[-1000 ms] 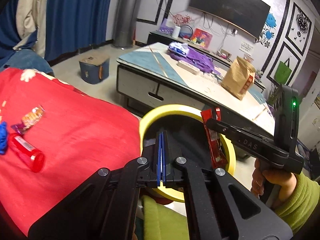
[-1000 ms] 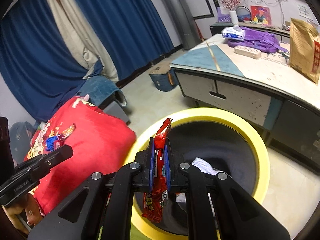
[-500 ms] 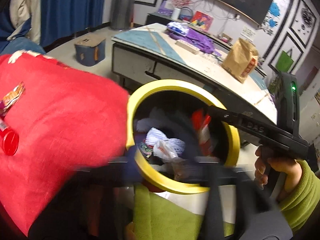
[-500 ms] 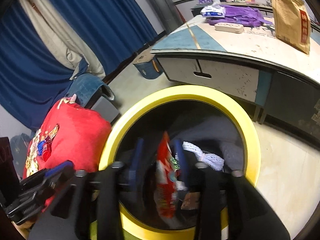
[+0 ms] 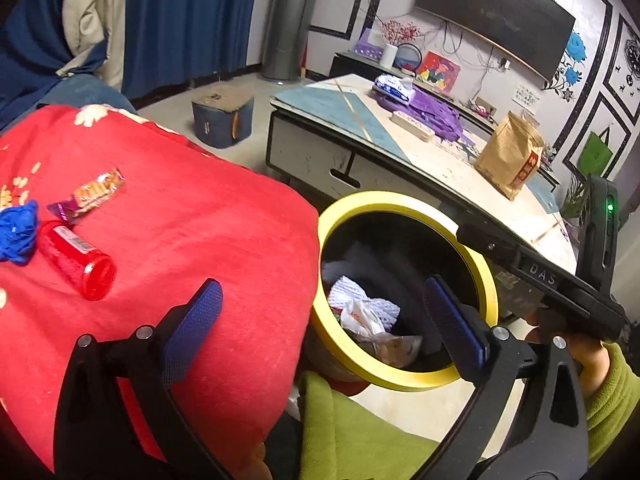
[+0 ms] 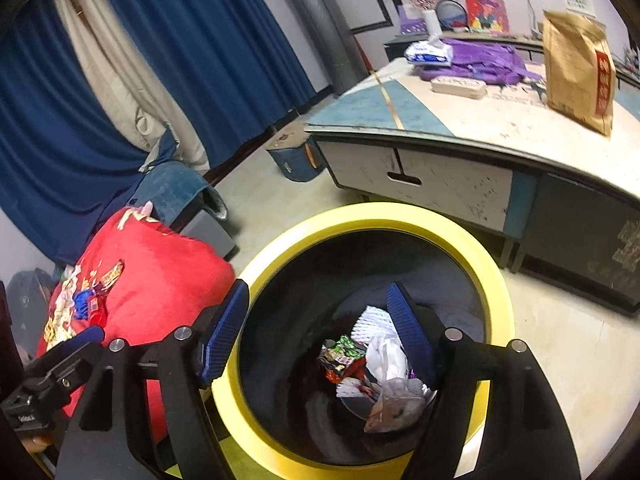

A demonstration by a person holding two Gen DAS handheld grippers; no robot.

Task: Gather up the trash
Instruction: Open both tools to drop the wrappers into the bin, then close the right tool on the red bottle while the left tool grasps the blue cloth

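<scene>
Brown paper bag point(image 6: 579, 72) & purple cloth point(image 6: 482, 61) on coffee table point(image 6: 472, 128).

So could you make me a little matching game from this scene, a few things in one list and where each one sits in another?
Things:
1. red plastic bottle
2. brown paper bag
3. crumpled white wrapper
4. dark blue box-shaped stool

Places:
A. on the pale low table
B. inside the yellow-rimmed round bin
C. lying on the red cushion
D. standing on the floor by the blue curtain

Pairs: 1-C, 2-A, 3-B, 4-D
</scene>
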